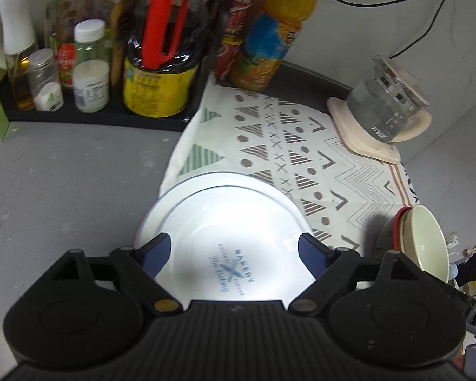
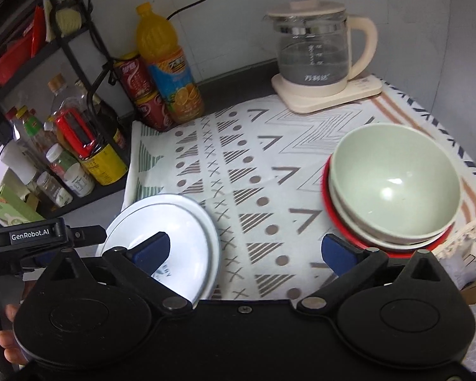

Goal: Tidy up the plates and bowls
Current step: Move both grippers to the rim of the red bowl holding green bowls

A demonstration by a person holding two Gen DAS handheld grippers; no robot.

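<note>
Two white plates (image 1: 225,222) lie stacked at the left edge of the patterned cloth (image 1: 333,165); the top one bears blue print. My left gripper (image 1: 234,250) hovers above them, open, nothing between its blue pads. In the right wrist view the same white plates (image 2: 174,228) show at lower left. Pale green bowls (image 2: 393,184) sit nested on a red plate (image 2: 333,219) at the cloth's right side. My right gripper (image 2: 244,250) hangs open over the cloth (image 2: 254,165) between the two stacks, holding nothing. The left gripper's black body (image 2: 38,238) appears at the left edge.
A black rack (image 2: 63,41) with bottles and jars (image 1: 89,66) stands at the left. An orange juice bottle (image 2: 168,66) and red cans (image 2: 142,92) stand behind the cloth. A glass kettle (image 2: 314,50) on a cream base occupies the back right. A person's fingers (image 2: 3,339) show at lower left.
</note>
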